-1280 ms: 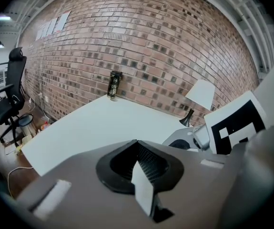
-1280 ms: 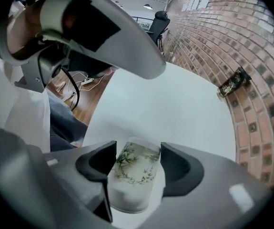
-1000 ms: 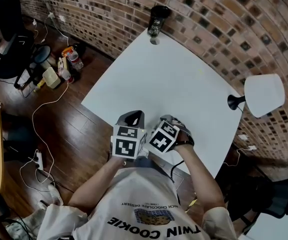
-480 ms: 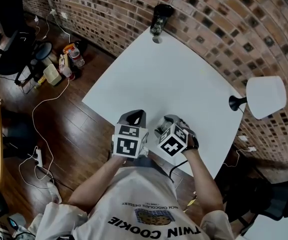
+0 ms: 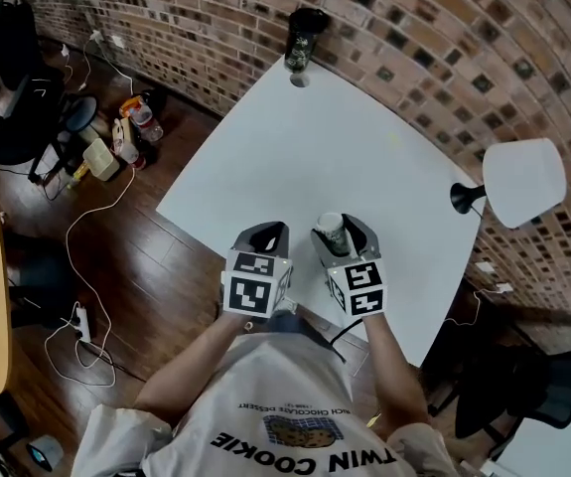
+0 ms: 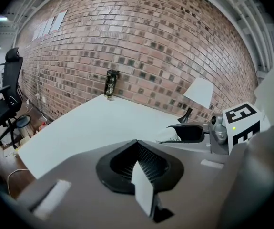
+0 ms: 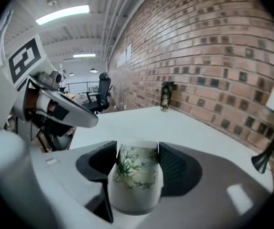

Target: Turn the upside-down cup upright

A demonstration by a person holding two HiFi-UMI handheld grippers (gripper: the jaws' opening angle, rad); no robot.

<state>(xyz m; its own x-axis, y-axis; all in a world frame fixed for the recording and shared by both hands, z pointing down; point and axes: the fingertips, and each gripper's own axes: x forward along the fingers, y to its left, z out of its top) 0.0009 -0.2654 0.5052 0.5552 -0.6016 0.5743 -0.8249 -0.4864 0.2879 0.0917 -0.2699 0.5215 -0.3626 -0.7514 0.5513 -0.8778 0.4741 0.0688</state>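
At the table's [image 5: 364, 147] near edge, the right gripper [image 7: 136, 163] is grasping the one bamboo-printed cup [image 7: 135, 185]. It should be squeezing evenly and seating the base flat before letting go. The left gripper [image 6: 137, 151] is idling there, clenched on nothing. One lamp [image 5: 518, 187] is standing at the table's right edge and one dark tumbler [image 5: 303, 33] at its far corner.

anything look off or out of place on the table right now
The cup, held between the right gripper's jaws, looks upside down: its wider end faces down toward the white table and its narrower end points up. Nothing looks spilled or damaged.
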